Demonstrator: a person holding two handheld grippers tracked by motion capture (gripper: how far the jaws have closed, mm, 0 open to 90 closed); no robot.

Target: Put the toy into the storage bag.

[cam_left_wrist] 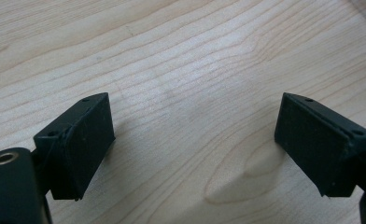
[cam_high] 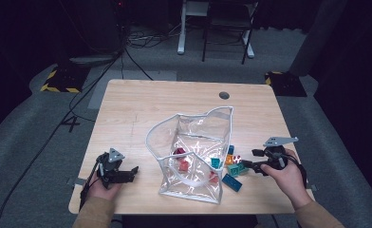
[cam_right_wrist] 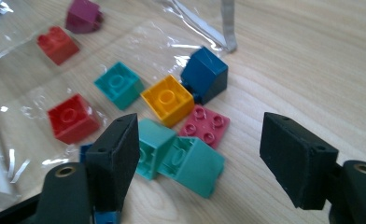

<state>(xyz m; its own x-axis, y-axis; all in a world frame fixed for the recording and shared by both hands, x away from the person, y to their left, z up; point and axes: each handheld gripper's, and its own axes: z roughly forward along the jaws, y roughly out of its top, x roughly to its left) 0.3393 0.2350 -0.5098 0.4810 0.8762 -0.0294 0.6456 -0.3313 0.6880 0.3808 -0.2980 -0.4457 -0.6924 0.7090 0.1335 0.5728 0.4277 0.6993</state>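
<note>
A clear plastic bag stands open in the middle of the wooden table. Red and purple bricks lie inside it. Just right of the bag lies a cluster of bricks: a teal brick, a yellow brick, a dark blue brick and a pink plate. A red brick and another teal one show through the plastic. My right gripper is open, its jaws straddling the teal brick. My left gripper is open over bare wood, left of the bag.
A blue brick lies by the bag's front right corner. A round cable hole sits near the table's far edge. Chair legs and cables lie on the floor beyond the table.
</note>
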